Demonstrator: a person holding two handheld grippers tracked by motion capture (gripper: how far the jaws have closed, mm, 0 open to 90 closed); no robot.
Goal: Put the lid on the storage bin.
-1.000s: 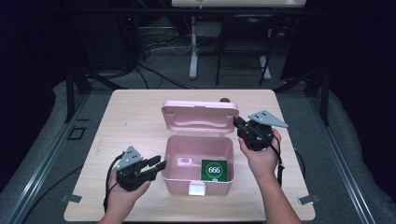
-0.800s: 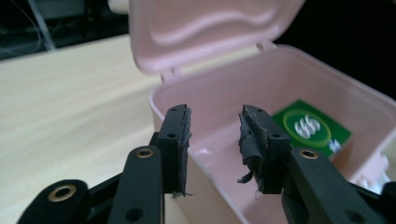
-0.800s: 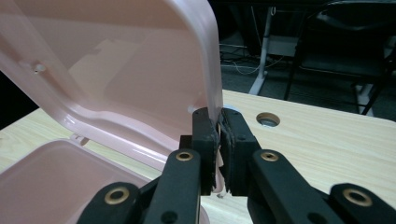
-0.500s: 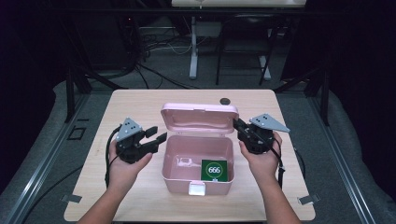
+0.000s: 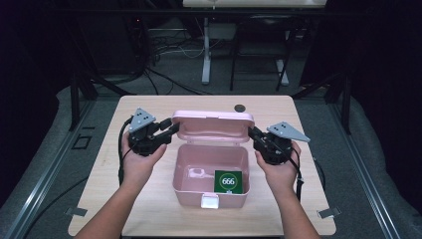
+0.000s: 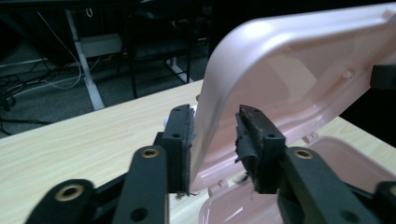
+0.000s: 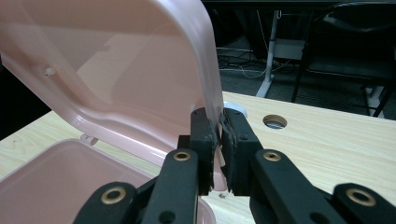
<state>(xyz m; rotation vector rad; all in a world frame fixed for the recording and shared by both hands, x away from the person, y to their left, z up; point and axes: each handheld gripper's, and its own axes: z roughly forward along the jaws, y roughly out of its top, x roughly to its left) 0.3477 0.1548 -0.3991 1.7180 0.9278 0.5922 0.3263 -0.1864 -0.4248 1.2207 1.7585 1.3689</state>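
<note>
A pink plastic box (image 5: 185,195) stands open mid-table, its lid (image 5: 214,127) held half raised. My right gripper (image 5: 252,133) is shut on the lid's right edge (image 7: 212,100), pads pressed on both sides (image 7: 218,120). My left gripper (image 5: 172,128) is at the lid's left edge (image 6: 205,116). Its jaws have just been closing and straddle that edge (image 6: 215,115); the outer pad lies against the lid, the inner pad stands off it. Inside the box lie a green card marked 666 (image 5: 228,181) and a small white object (image 5: 198,173).
The box has a white latch (image 5: 209,200) on its front wall. A round dark hole (image 5: 240,107) sits in the wooden tabletop (image 5: 308,199) behind the lid. Beyond the table's far edge are desk legs and cables on the floor.
My left gripper has risen from the table's front left and moved in to the lid's left edge. The right gripper and the lid have stayed where they were.
</note>
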